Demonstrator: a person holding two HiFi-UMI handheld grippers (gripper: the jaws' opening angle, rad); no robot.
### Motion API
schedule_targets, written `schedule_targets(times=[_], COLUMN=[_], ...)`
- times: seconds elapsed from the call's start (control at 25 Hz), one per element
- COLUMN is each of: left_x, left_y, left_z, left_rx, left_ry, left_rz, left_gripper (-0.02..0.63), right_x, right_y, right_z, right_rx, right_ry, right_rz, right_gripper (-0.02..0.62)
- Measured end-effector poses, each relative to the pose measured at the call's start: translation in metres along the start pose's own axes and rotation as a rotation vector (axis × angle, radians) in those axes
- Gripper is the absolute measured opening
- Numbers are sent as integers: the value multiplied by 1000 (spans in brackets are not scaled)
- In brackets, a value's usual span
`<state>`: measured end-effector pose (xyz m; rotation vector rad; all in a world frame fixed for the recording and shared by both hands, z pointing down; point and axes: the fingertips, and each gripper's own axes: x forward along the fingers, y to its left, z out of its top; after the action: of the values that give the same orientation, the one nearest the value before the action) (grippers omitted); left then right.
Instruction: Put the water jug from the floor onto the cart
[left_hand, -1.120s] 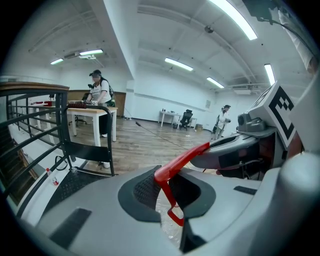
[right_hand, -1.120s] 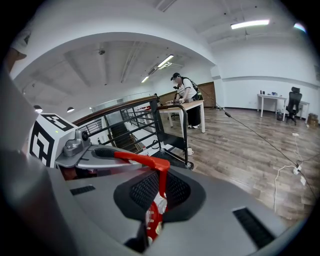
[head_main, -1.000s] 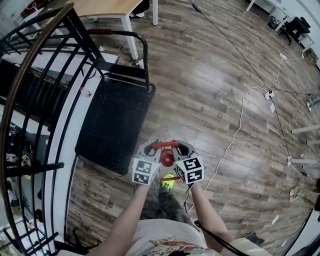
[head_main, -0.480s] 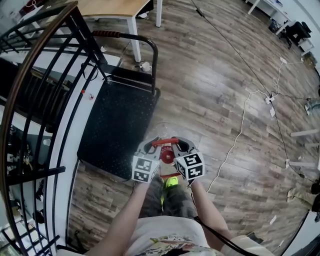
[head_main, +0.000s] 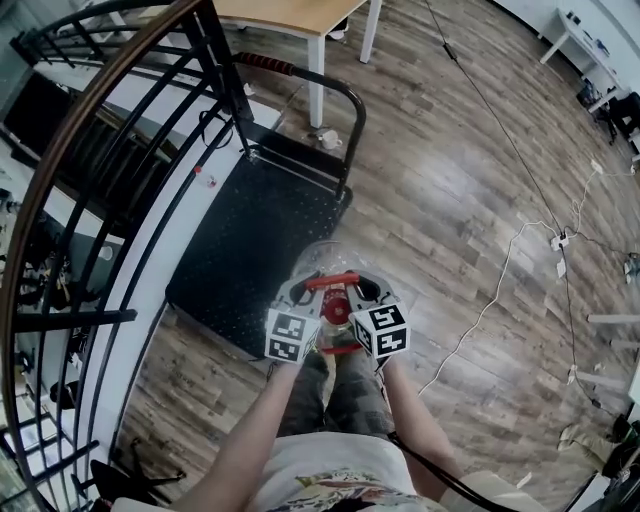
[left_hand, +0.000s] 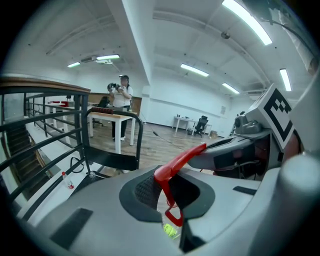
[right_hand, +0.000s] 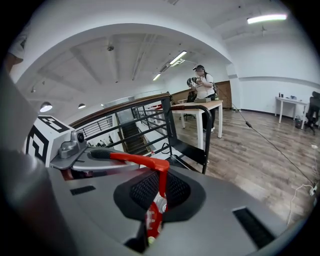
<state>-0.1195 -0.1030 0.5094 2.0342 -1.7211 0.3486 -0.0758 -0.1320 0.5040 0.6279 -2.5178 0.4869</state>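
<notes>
the black cart (head_main: 250, 240) lies just ahead, and the clear water jug (head_main: 322, 258) hangs at its near right corner, seemingly over the deck edge, though its body and water level are mostly hidden beneath the grippers. i judge it heavy, prone to slosh and swing, with smooth slippery walls, so the thin red handle (head_main: 332, 281) is the sound hold. the left gripper (head_main: 303, 292) and right gripper (head_main: 366, 292) are each clamped on one end of it, with the red cap (head_main: 335, 300) just below.
</notes>
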Motion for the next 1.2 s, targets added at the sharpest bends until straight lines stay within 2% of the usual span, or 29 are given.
schedule_targets(times=[0.2,0.48,0.92,1.2], left_x=[14,47,100,117], left_y=[24,67,122,156], left_z=[3,10,44,56], left_rx=[-24,-94,-187,-196], left_ry=[11,40,-8,-33], left_rz=[68,176,320,382], left_gripper=[34,34,32,32], right_x=[28,81,147,184], right_y=[-7,-22,-58,-63], right_z=[10,31,81,101], right_rx=[-11,-50,-159,-207], right_ry=[8,72,118,122], right_rz=[69,194,333,394], right_gripper=[21,21,21,21])
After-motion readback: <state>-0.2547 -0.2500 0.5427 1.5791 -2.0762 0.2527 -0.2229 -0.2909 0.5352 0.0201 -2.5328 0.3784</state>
